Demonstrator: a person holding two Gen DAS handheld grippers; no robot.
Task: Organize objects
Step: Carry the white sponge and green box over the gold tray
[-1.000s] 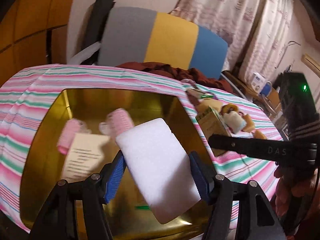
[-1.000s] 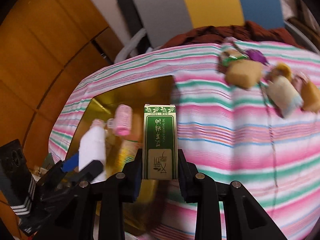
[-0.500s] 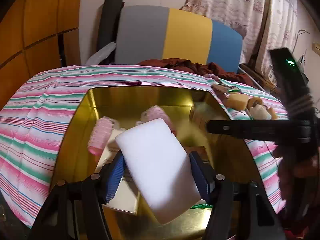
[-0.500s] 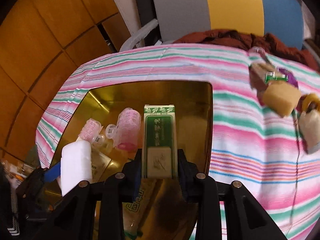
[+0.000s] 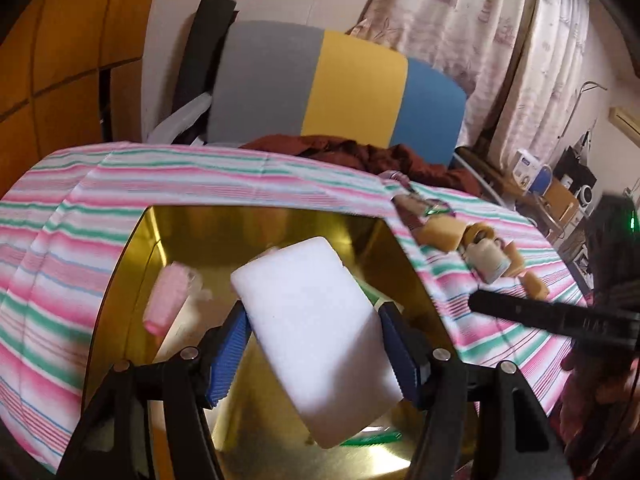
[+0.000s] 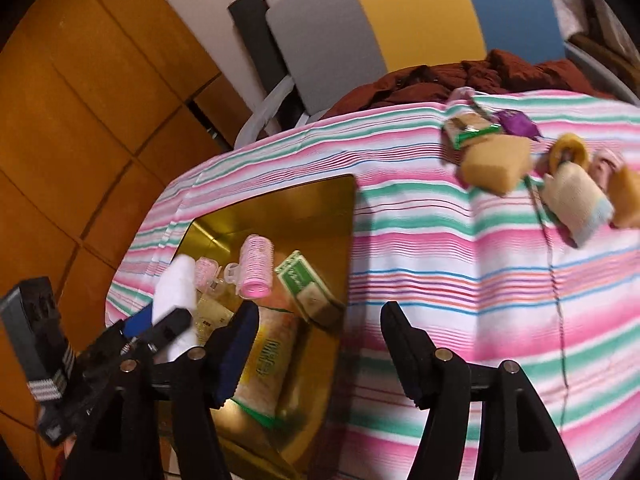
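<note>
on the left of the striped surface (image 6: 460, 264), my left hand-held gripper (image 5: 312, 344) hangs over the gold tin (image 5: 256, 224), its blue pads clenched on the long edges of a white sponge block (image 5: 316, 332) that sits tilted between them. a pink hair roller (image 6: 256, 268) and a paper slip lie on the tin's floor beneath. to the right, my right hand-held gripper (image 6: 316, 340) has just been opening and now stands released with nothing between the jaws; the green box (image 6: 308, 288) it let go lies inside the tin against the right wall, beside the roller. the step in hand, as i read it, is dropping the sponge in. to do it well i would lower it over a free patch of the floor, level out the tilt, and part the pads only once it is low, so the light block does not bounce out or land on the box. the left wrist view shows the grip on the sponge plainly, which the right view catches only side-on; the right view alone shows the green box clearly and the yellow packet (image 6: 272, 356) at the near end. further right, the tan sponge (image 6: 496, 168) and other small items wait on the cloth.
</note>
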